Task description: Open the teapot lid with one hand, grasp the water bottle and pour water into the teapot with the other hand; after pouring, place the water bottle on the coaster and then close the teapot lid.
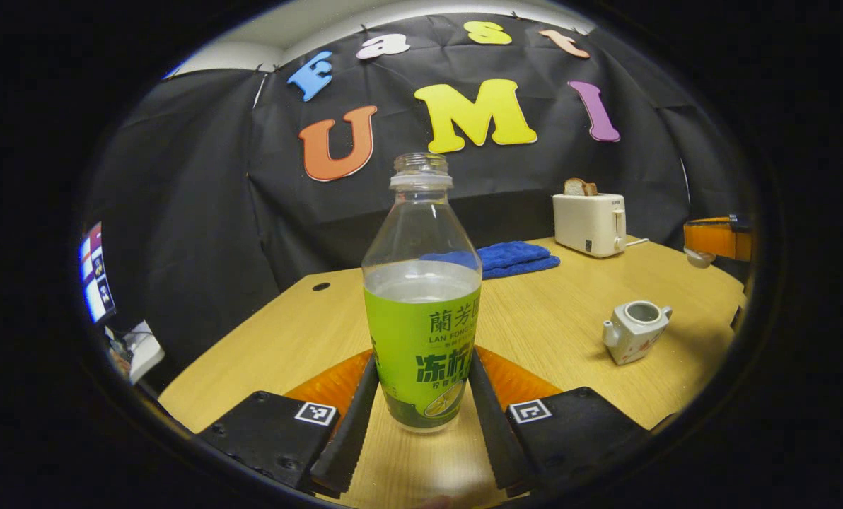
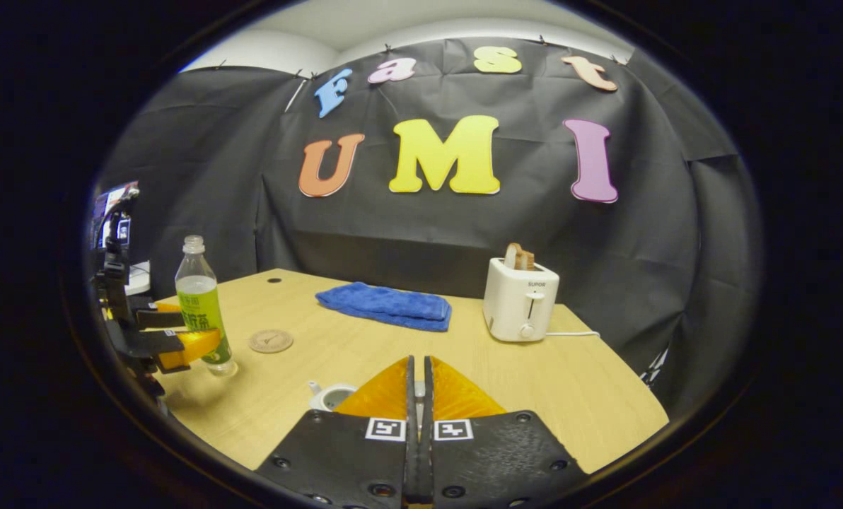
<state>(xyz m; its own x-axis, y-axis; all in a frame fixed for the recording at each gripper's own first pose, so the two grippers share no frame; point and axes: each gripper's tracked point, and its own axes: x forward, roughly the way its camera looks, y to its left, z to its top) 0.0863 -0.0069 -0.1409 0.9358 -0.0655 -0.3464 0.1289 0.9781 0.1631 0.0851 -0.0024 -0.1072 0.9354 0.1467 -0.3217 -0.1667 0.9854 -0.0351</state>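
- Gripping the water bottle [image 1: 421, 297] low on its label, the left gripper [image 1: 421, 417] has both fingers pressed on the bottle's sides; the bottle stands at the near left of the table [image 1: 556, 332], base down or barely off the wood.
- The bottle is upright, long axis vertical, its uncapped mouth pointing straight up, and roughly half full.
- The coaster [image 2: 271, 341] lies just right of the bottle and a little farther back, bare.
- The teapot [image 1: 636, 330] sits well to the right, lid off, opening upward, its spout pointing left toward the bottle.
- The right gripper [image 2: 416, 389] hovers just over the teapot with its fingers brought together; whether the lid is pinched between them, I cannot tell.
- Risks, as I judge them: the low grip leaves a tall open bottle above the fingers, so a quick lift could swing it and slop water; the teapot's mouth is small, so a fast tilt would overshoot onto the table.
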